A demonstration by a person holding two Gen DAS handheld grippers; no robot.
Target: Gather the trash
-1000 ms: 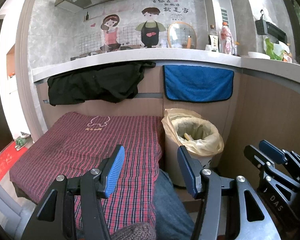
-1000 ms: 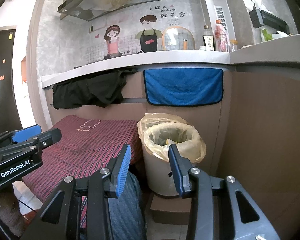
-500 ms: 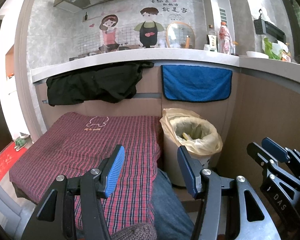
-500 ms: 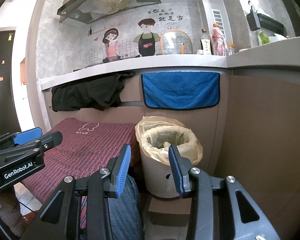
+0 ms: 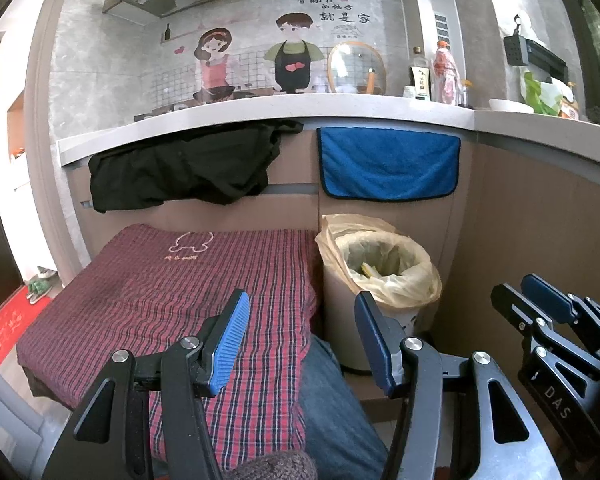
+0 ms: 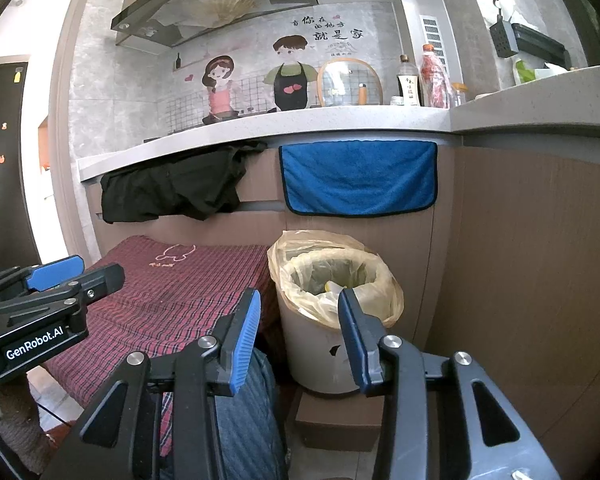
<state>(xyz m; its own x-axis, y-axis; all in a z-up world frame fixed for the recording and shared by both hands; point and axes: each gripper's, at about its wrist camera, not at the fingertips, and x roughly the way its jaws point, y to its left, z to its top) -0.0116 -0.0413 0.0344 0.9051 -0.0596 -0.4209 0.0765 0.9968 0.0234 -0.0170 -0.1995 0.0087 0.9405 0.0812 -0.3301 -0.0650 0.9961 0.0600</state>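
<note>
The waste bin (image 5: 364, 300), lined with a yellowish bag (image 5: 412, 280), stands against the cabinet front. Scraps lie inside it. A blue towel (image 5: 388, 164) hangs directly above the bin; a plaid cloth (image 5: 160, 292) lies just left of it. The left tongs (image 5: 298, 340) are held apart, empty, near the bin. The right tongs (image 5: 540, 300) sit right of the bin.

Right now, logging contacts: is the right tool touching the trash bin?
Apart. Right wrist view: the open right tool is empty, hovering short of the trash bin.
</note>
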